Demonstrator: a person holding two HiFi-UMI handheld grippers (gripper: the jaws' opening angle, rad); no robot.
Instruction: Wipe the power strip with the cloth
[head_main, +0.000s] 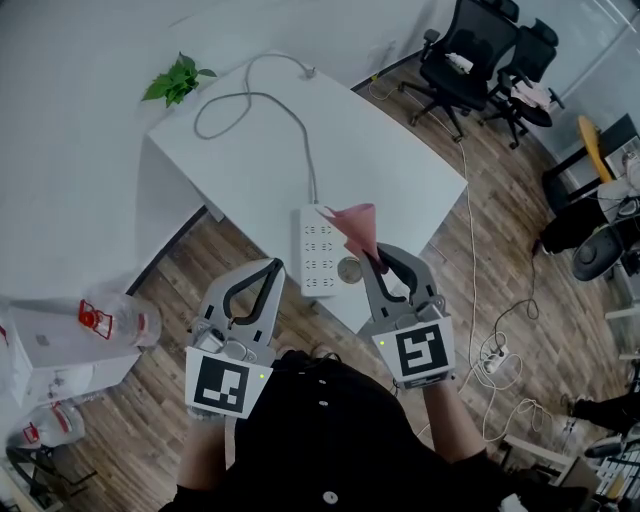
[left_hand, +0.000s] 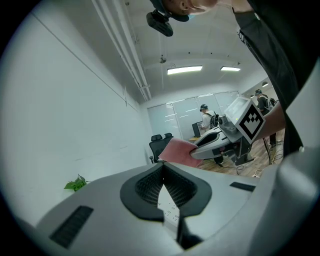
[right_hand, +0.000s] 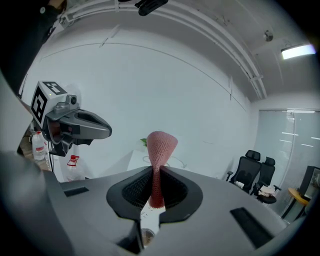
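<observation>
Beside the person's black top (head_main: 330, 440) with small pale buttons (head_main: 322, 403), the grey left claw (head_main: 272, 268) and right claw (head_main: 375, 255) each have black-lined jaws and a white cube (head_main: 228, 385) with a black square marker and green light.

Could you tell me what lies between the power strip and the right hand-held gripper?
In the head view, a small round brownish disc lies between the white rectangular power strip and the right hand-held gripper.
</observation>
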